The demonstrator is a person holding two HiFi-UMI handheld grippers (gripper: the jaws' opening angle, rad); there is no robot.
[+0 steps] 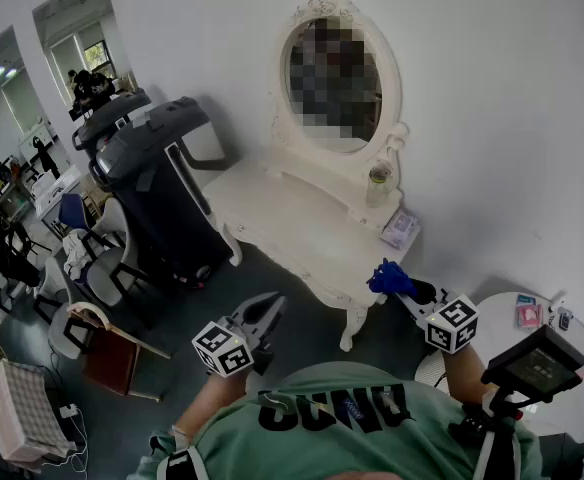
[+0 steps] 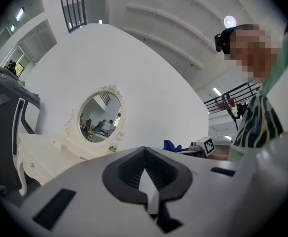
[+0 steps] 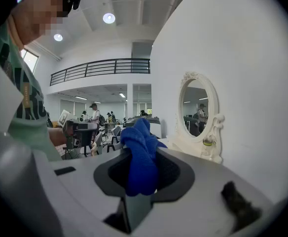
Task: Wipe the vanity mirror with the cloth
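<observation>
The oval vanity mirror (image 1: 337, 78) stands in a white carved frame at the back of a white vanity table (image 1: 292, 228), against the wall. My right gripper (image 1: 400, 288) hovers off the table's front right corner, shut on a bunched blue cloth (image 1: 386, 277). In the right gripper view the blue cloth (image 3: 140, 157) fills the jaws of the right gripper (image 3: 141, 174), and the mirror (image 3: 197, 113) lies ahead to the right. My left gripper (image 1: 268, 311) hangs lower, over the floor in front of the table, shut and holding nothing. The left gripper view shows the left gripper (image 2: 144, 154) with the mirror (image 2: 98, 116) beyond it.
A small jar (image 1: 377, 183) and a flat packet (image 1: 400, 230) sit at the vanity's right end. A large black machine (image 1: 157, 188) stands left of the table. Chairs (image 1: 92, 268) crowd the floor at the left. A round white table (image 1: 562, 388) is at the right.
</observation>
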